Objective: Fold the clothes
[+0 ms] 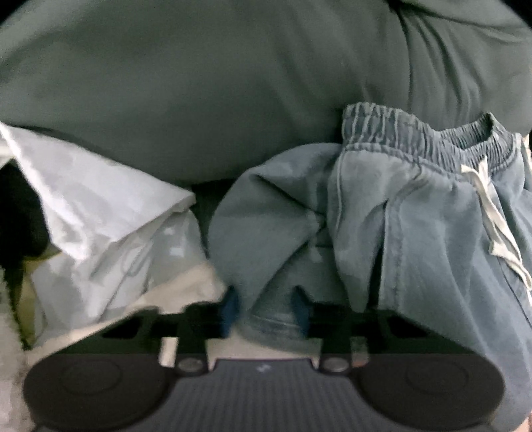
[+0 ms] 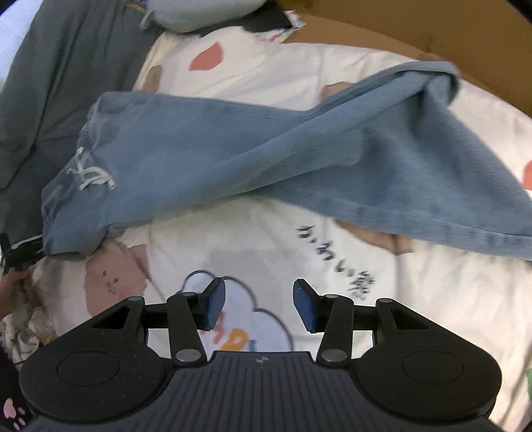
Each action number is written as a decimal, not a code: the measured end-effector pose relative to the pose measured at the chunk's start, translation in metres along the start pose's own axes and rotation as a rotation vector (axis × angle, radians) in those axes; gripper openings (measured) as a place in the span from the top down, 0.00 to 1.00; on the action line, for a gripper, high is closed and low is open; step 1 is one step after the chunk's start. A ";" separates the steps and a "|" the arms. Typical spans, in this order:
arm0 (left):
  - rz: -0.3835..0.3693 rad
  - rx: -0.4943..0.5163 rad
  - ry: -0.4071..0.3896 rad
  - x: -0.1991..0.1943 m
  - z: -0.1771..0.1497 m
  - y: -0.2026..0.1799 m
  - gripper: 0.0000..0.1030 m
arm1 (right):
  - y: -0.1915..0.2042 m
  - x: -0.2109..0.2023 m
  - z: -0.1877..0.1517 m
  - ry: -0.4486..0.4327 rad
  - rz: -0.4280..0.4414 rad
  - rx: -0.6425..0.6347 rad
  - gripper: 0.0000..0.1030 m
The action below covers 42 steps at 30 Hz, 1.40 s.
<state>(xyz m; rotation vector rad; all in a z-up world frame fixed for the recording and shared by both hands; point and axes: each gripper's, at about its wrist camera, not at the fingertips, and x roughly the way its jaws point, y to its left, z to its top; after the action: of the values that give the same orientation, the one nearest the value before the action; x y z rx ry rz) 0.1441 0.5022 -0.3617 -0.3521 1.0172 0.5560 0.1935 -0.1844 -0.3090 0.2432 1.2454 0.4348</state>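
Light blue denim trousers (image 1: 415, 216) with an elastic waistband and a white drawstring (image 1: 495, 212) fill the right of the left wrist view. My left gripper (image 1: 266, 309) is shut on a fold of this denim, which bunches between the two blue pads. In the right wrist view the trousers (image 2: 249, 159) stretch across a bed, waistband at the left and a leg hem at the right. My right gripper (image 2: 260, 305) hangs open above the printed sheet, below the trousers, with nothing between its pads. A hand (image 2: 13, 285) shows at the far left edge by the waistband corner.
A grey-green cover (image 1: 199, 83) lies behind the trousers, and white cloth (image 1: 99, 206) is crumpled at the left. The bed has a cream cartoon-print sheet (image 2: 266, 232). Brown cardboard (image 2: 399, 30) stands at the back right, and grey fabric (image 2: 66, 66) lies at the left.
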 end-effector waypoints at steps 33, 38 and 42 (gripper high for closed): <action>-0.215 -0.383 -0.045 -0.017 -0.025 0.021 0.55 | 0.002 0.027 -0.020 0.048 0.026 0.019 0.48; -0.297 -0.490 -0.097 -0.012 -0.034 0.031 0.57 | 0.007 0.030 -0.022 0.059 0.032 -0.025 0.48; -0.298 -0.495 -0.093 -0.006 -0.042 0.028 0.90 | 0.007 0.030 -0.021 0.052 0.039 -0.012 0.48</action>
<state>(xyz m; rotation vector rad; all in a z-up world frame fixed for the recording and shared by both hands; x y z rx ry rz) 0.0962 0.5009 -0.3770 -0.8927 0.7103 0.5428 0.1795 -0.1658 -0.3387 0.2477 1.2904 0.4844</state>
